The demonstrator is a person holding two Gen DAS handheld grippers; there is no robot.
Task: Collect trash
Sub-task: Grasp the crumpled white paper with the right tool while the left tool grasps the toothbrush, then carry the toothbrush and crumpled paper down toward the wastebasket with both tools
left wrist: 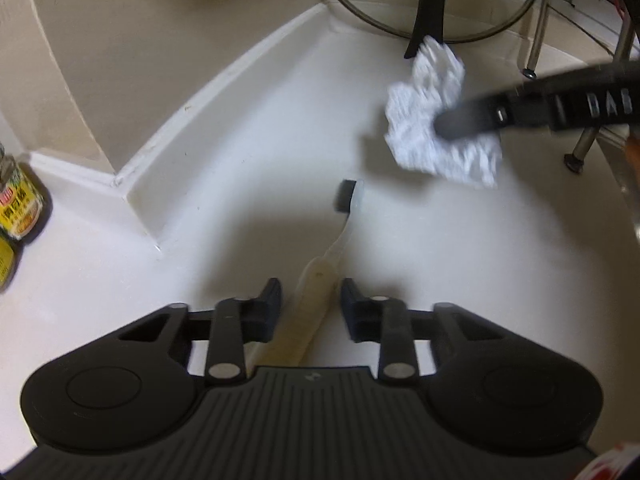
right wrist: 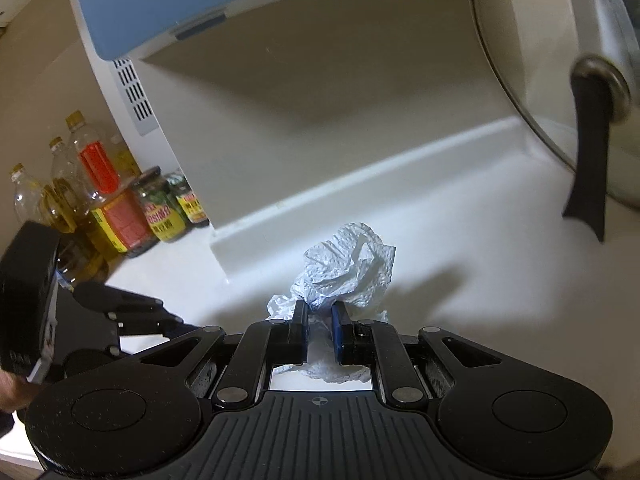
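A pale toothbrush (left wrist: 316,280) with a black bristle head lies on the white counter (left wrist: 460,288). Its handle runs between the jaws of my left gripper (left wrist: 310,302). A narrow gap shows on each side of the handle, so that gripper is open around it. My right gripper (right wrist: 320,318) is shut on a crumpled white paper towel (right wrist: 348,268) and holds it just above the counter. In the left wrist view the same paper towel (left wrist: 420,92) hangs at the upper right, blurred, on the tip of the right gripper (left wrist: 444,124).
A glass pan lid (right wrist: 532,92) with a black handle (left wrist: 428,4) leans at the back. Metal rack legs (left wrist: 536,40) stand to its right. Oil bottles (right wrist: 100,200) and jars (left wrist: 22,208) crowd the left, past a jutting wall corner (left wrist: 140,196). A white and blue appliance (right wrist: 200,0) hangs overhead.
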